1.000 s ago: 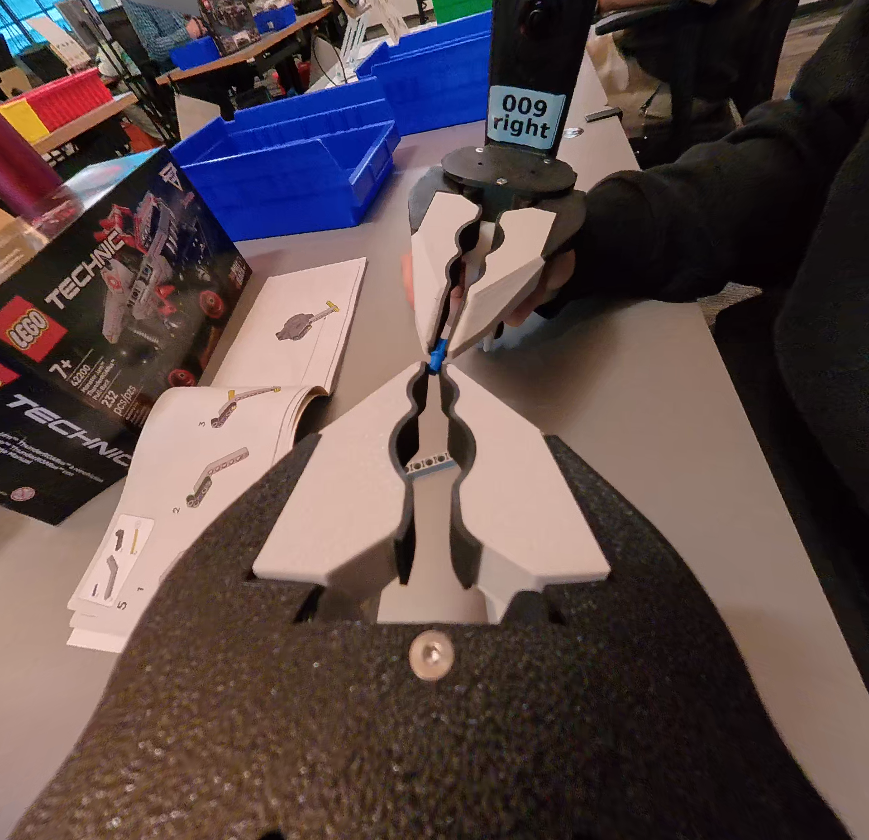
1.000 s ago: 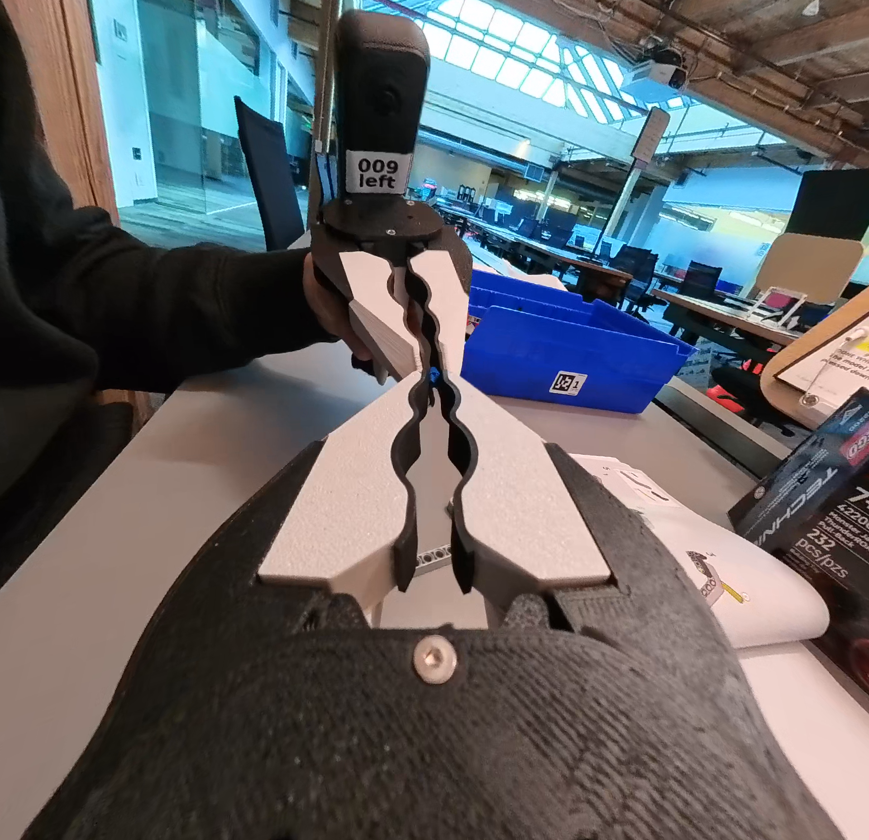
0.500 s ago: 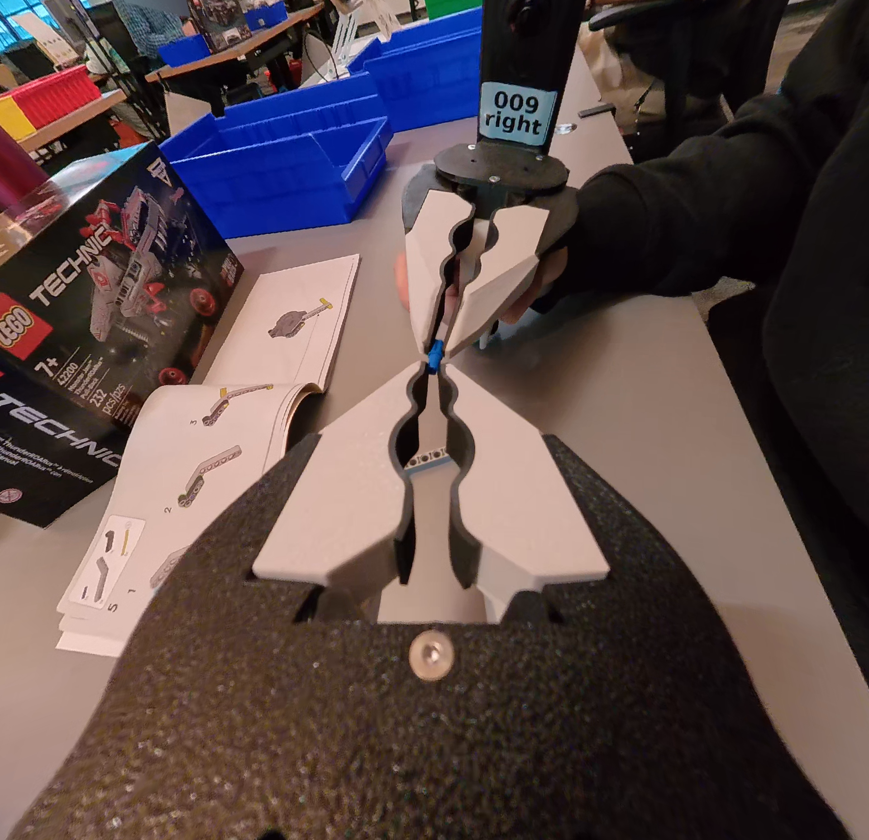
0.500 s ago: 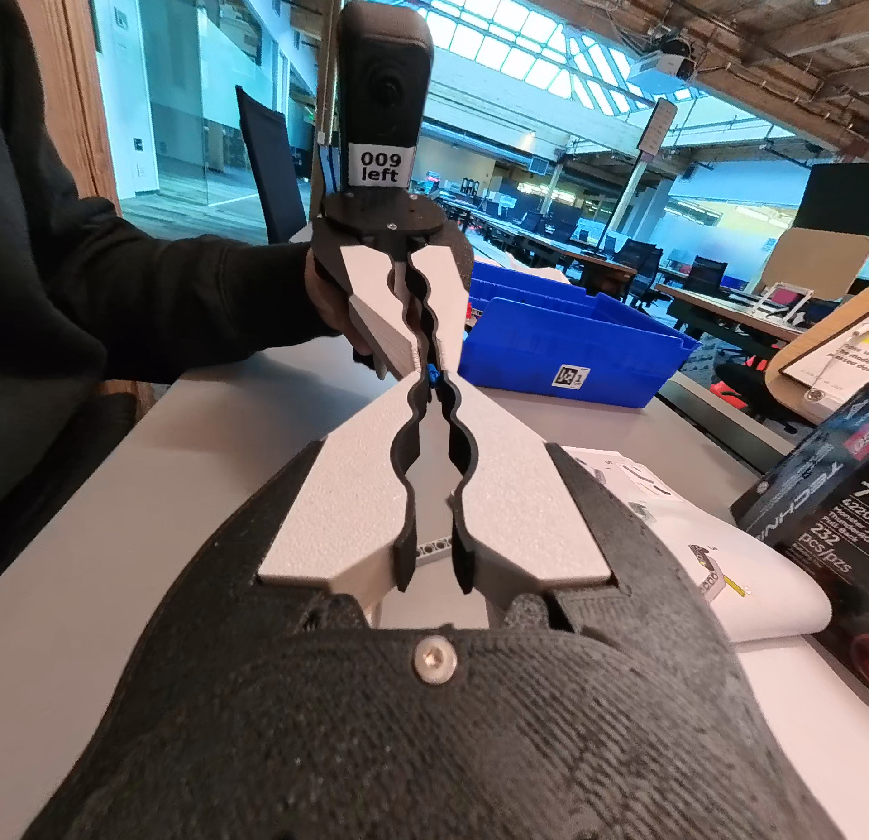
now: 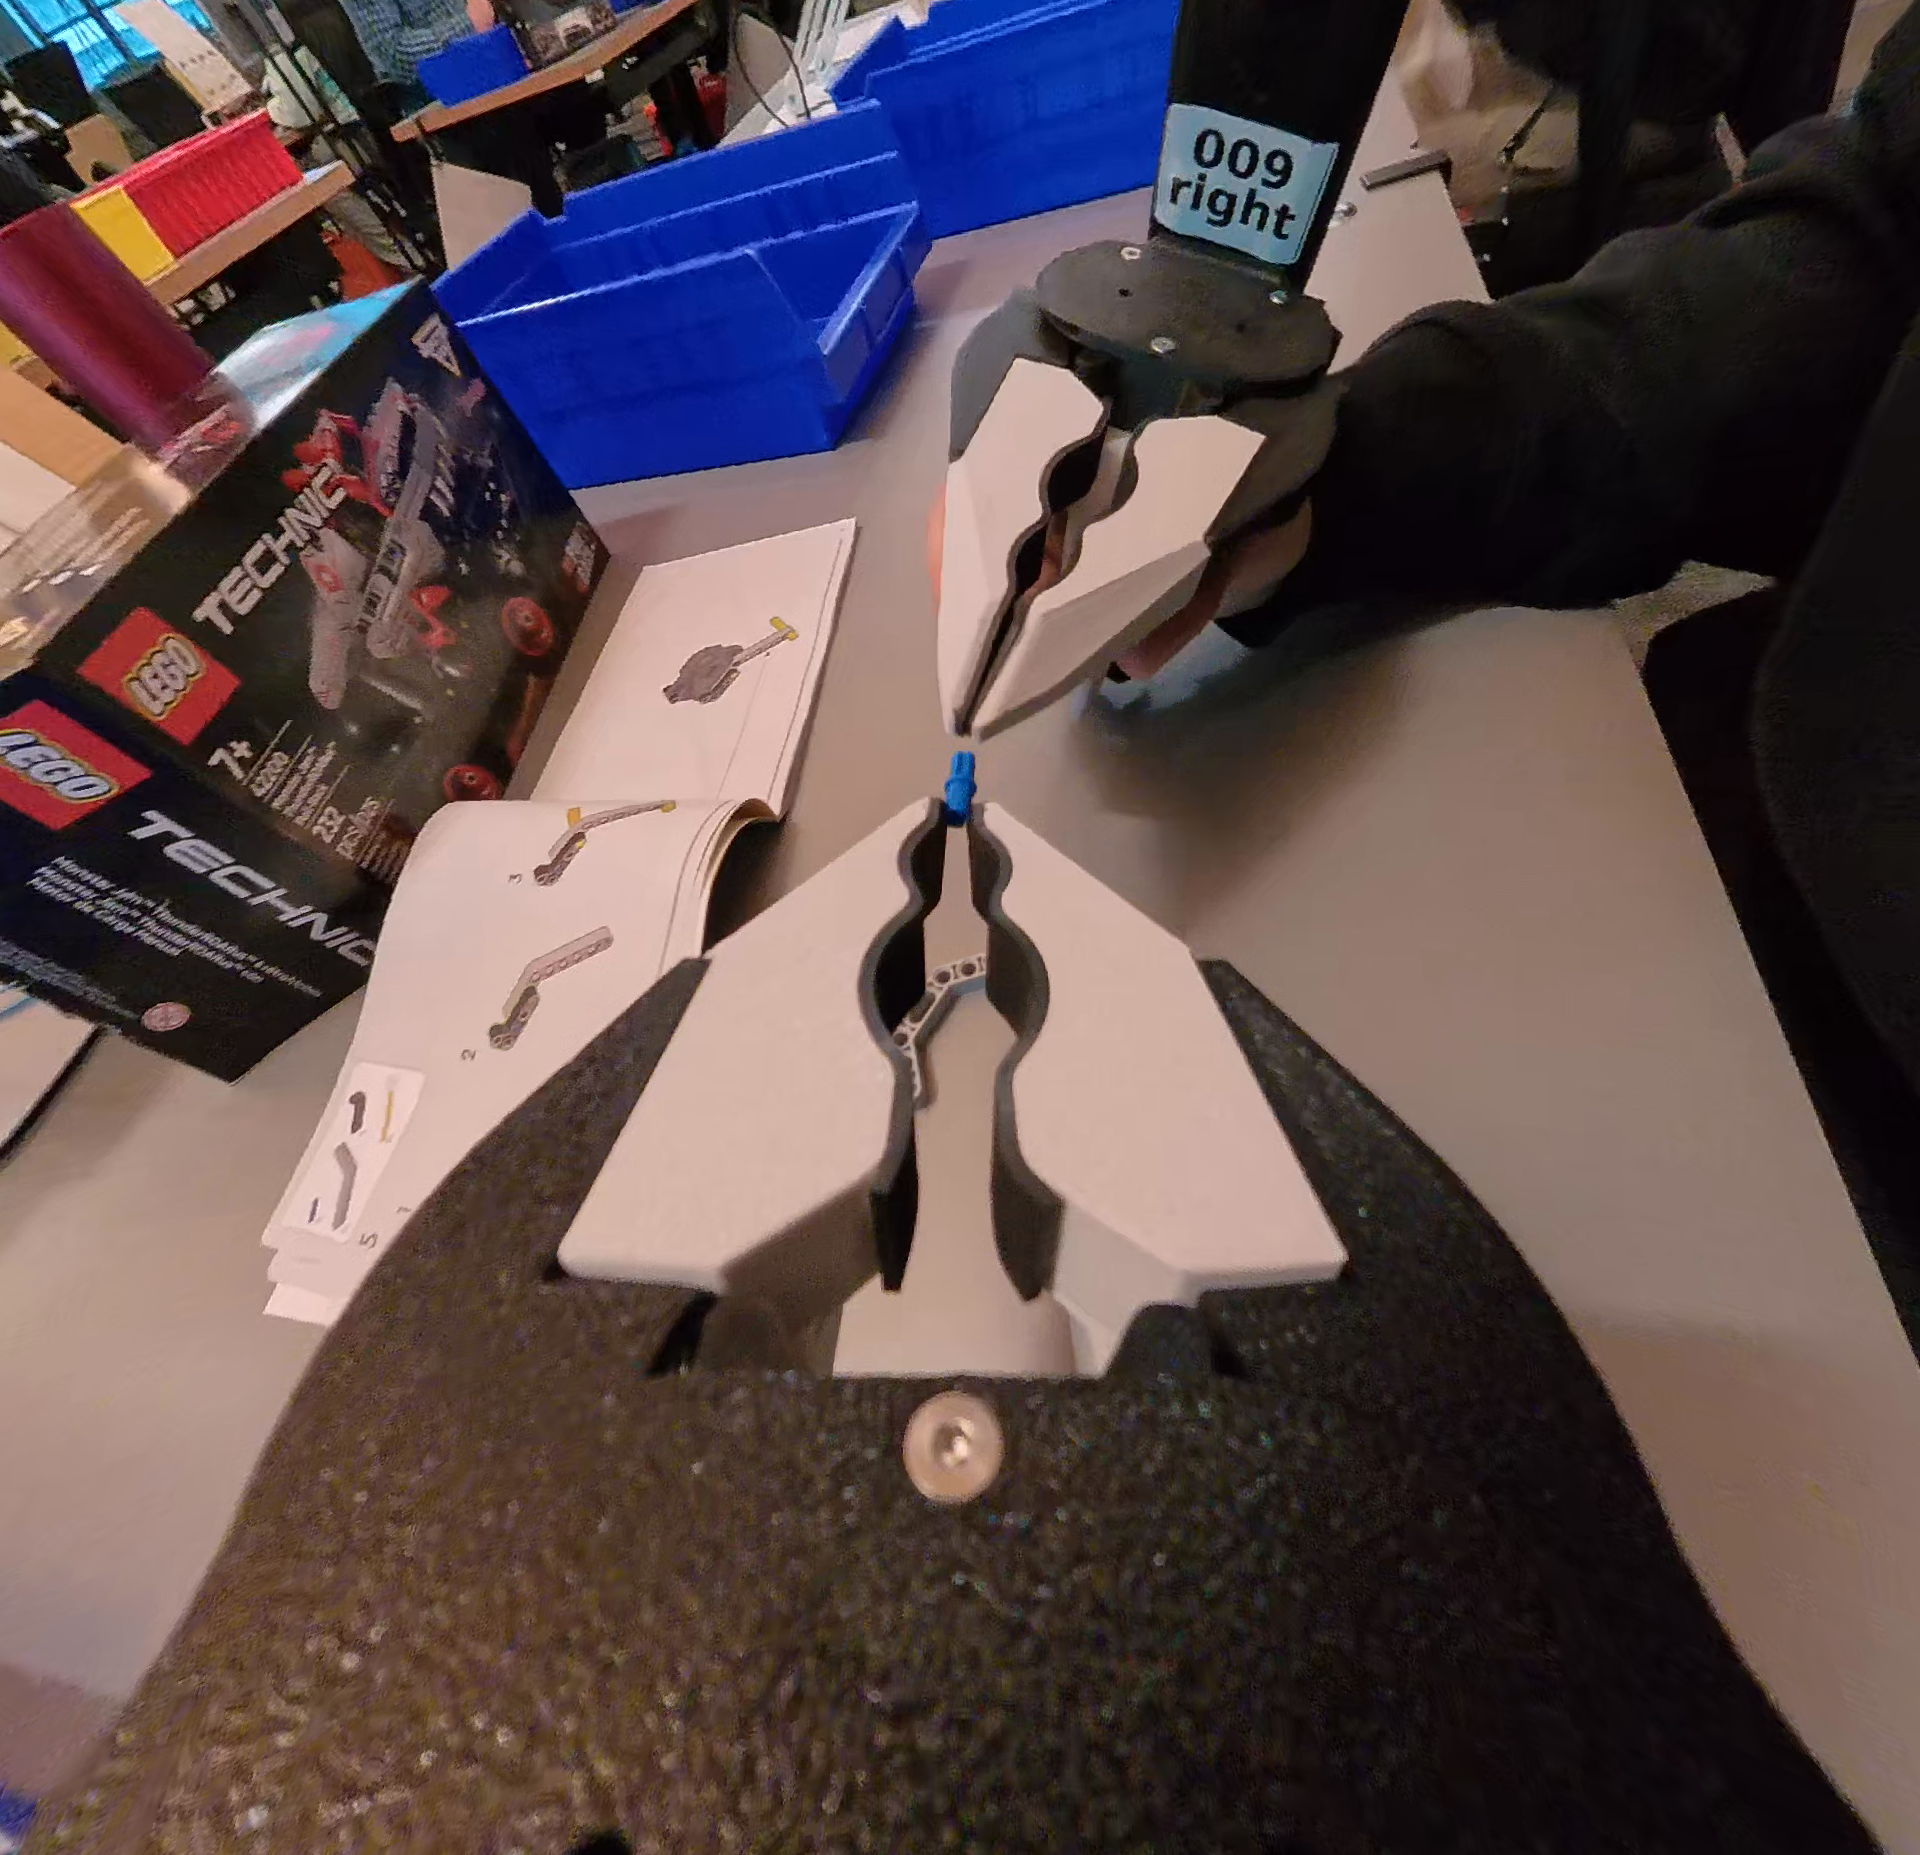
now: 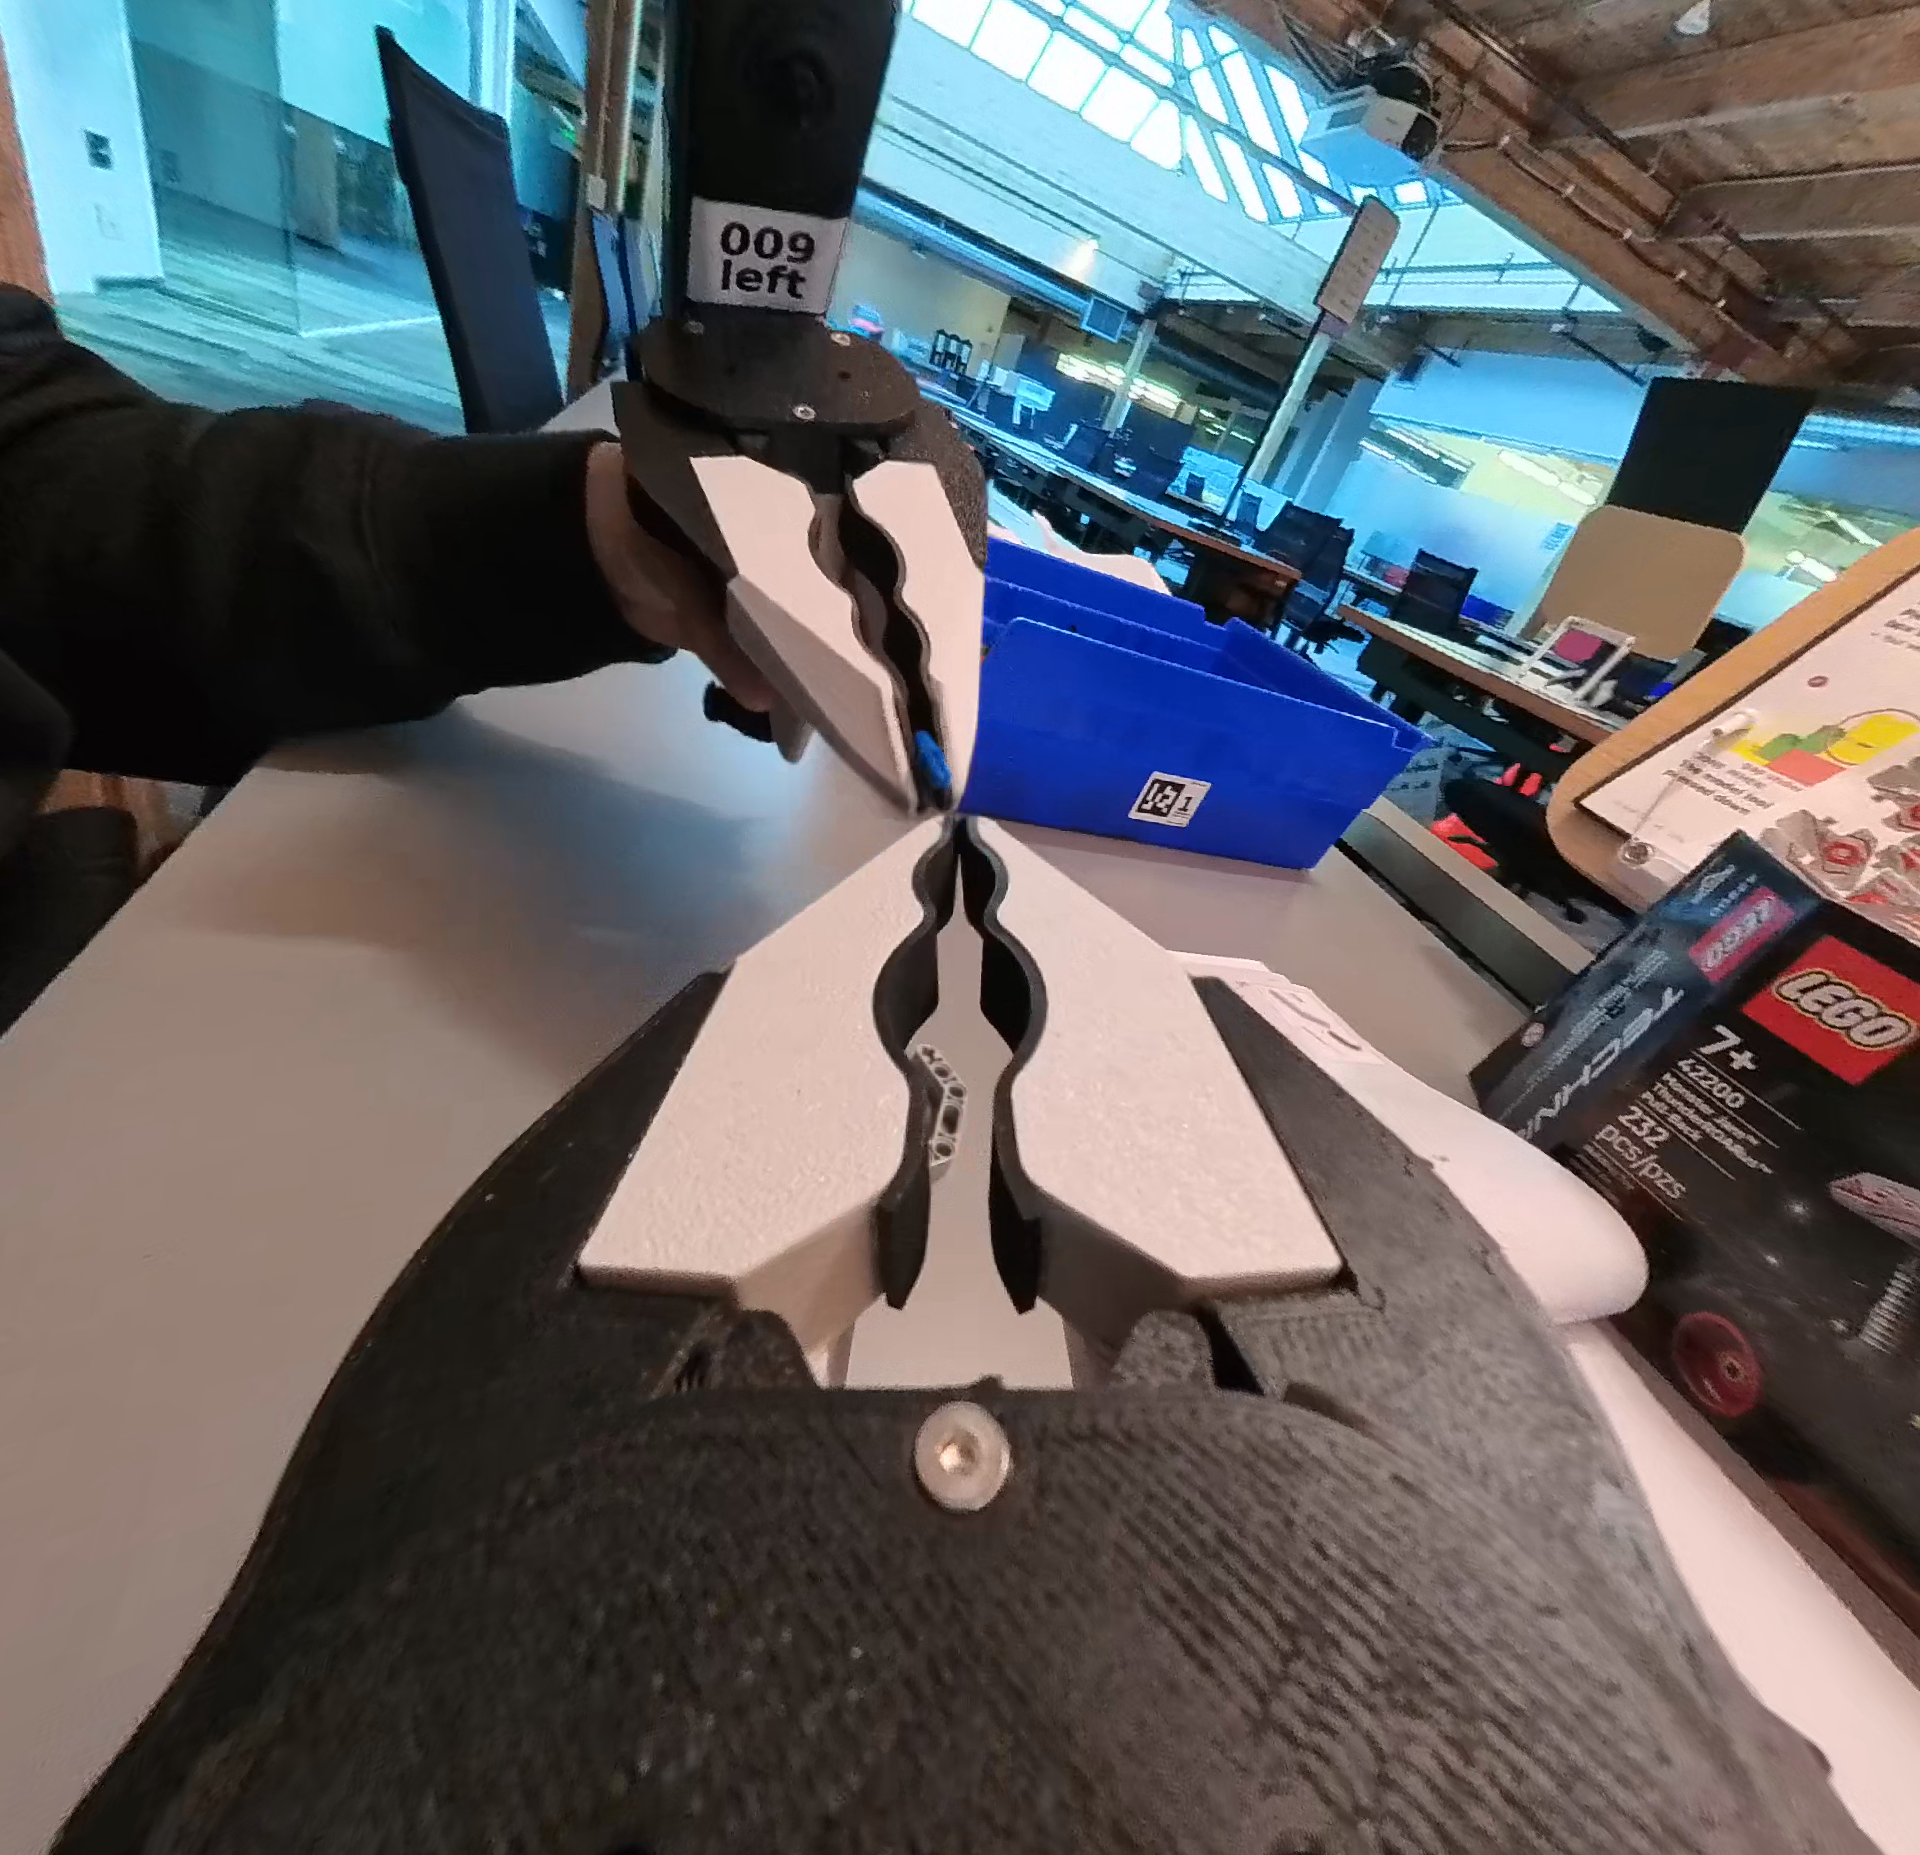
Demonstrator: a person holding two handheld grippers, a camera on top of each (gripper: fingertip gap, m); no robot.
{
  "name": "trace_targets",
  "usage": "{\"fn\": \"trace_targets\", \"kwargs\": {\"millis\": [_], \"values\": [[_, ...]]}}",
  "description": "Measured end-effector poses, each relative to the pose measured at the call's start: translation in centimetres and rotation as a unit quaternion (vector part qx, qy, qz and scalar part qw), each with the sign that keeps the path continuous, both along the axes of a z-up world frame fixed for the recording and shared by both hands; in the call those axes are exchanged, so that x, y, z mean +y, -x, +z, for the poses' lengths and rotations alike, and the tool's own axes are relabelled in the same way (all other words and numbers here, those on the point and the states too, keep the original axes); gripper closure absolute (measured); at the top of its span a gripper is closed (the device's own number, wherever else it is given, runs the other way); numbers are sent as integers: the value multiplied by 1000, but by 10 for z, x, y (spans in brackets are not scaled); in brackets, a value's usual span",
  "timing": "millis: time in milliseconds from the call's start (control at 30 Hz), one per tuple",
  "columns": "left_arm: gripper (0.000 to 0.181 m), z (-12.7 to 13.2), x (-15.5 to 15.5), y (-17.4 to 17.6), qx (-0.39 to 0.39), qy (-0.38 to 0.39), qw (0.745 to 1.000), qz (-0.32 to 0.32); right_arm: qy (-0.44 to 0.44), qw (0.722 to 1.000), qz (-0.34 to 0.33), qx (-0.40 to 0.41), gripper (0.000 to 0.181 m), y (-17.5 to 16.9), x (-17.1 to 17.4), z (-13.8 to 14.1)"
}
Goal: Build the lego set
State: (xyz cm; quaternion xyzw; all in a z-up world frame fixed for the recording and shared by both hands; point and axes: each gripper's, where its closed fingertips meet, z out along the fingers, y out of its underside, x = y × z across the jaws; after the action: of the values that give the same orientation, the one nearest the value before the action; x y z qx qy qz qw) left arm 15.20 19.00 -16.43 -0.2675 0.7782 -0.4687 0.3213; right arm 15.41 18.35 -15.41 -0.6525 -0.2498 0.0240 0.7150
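The left claw (image 5: 958,826) pinches one small blue peg (image 5: 959,779) at its tips; the right claw (image 5: 966,730), just beyond the peg and apart from it, is closed on nothing. One grey bent beam (image 5: 940,1000) lies on the table (image 5: 1351,922) beneath the left claw; further out sit one open booklet (image 5: 582,912), one set box (image 5: 260,662) and two blue bins (image 5: 707,351).

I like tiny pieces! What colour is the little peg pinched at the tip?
Blue. The little peg shows best in the left wrist view.

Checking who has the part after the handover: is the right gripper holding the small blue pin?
No, the blue pin sits pinched at the tips of the left gripper, while the right gripper has closed, bare tips just beyond it.
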Motion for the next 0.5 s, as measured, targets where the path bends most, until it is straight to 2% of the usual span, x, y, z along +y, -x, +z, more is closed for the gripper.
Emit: {"fn": "trace_targets", "kwargs": {"millis": [100,200,333,500], "values": [[180,2,19,-1,2,-13,999,40,-3,1000,-10,13,181,-5,1,2],[181,5,29,1,-5,-19,998,53,6,1000,-23,5,181,-8,2,-2],[181,1,24,0,-1,-18,999,42,11,1000,-19,-10,181,-3,4,-6],[180,-13,11,-5,7,-62,998,29,10,999,-22,-24,169,2,7,-8]]}}
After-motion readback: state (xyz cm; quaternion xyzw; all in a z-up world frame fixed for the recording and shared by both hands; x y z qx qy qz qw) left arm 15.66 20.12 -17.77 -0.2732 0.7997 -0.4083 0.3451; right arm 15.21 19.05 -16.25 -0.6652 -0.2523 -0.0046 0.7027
